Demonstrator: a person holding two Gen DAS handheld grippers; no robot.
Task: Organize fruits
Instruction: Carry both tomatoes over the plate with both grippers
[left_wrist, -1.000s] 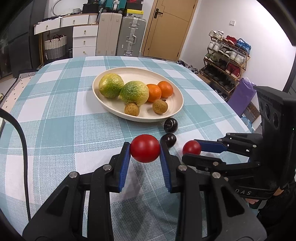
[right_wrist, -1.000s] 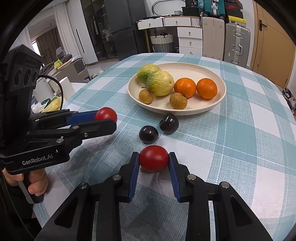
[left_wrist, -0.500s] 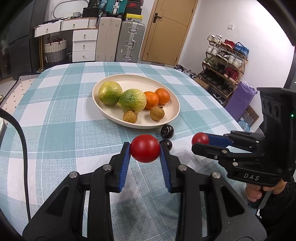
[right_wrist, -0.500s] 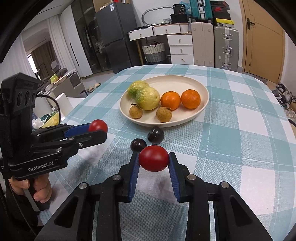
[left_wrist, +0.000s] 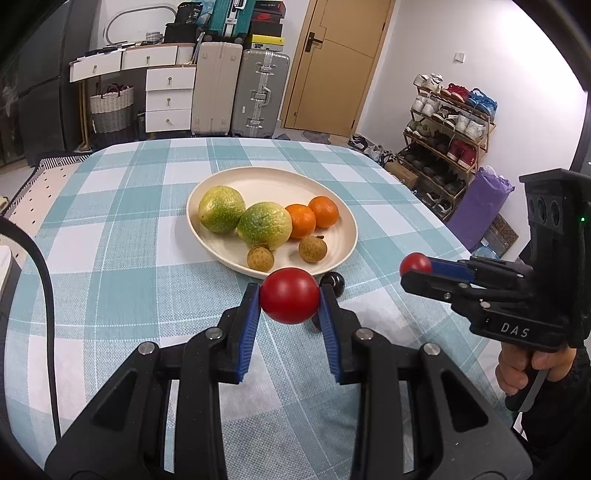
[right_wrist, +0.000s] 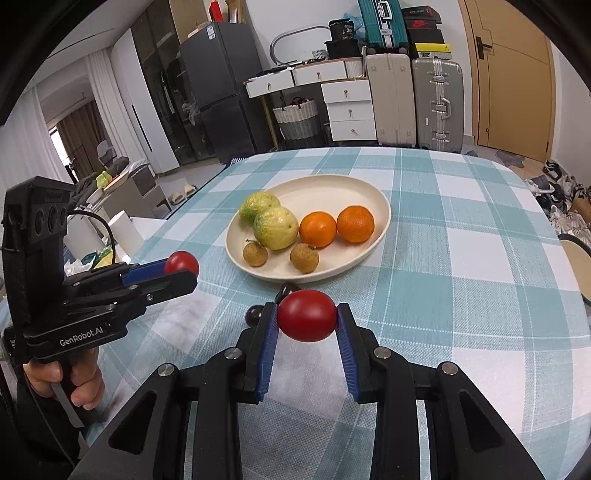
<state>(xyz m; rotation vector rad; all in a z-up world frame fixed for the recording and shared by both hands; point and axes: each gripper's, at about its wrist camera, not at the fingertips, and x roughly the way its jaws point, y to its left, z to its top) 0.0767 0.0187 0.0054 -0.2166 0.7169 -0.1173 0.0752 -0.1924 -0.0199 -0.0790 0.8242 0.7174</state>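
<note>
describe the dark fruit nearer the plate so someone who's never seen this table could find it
Start at the cream plate on the checked tablecloth. Just off its near rim, on the cloth, sits a small glossy dark fruit. It is nearly black, unlike the brown fruits on the plate, and closer to the rim than the other dark fruit.

A woven checked cloth (left_wrist: 110, 280) covers the desk. The cream plate (left_wrist: 343, 218) looks smooth and matt. The red tomatoes (left_wrist: 289, 295) shine glossy; the longans (left_wrist: 312, 249) look rough. Each tool's pads (left_wrist: 248, 328) are ribbed blue rubber on matt black plastic.
</note>
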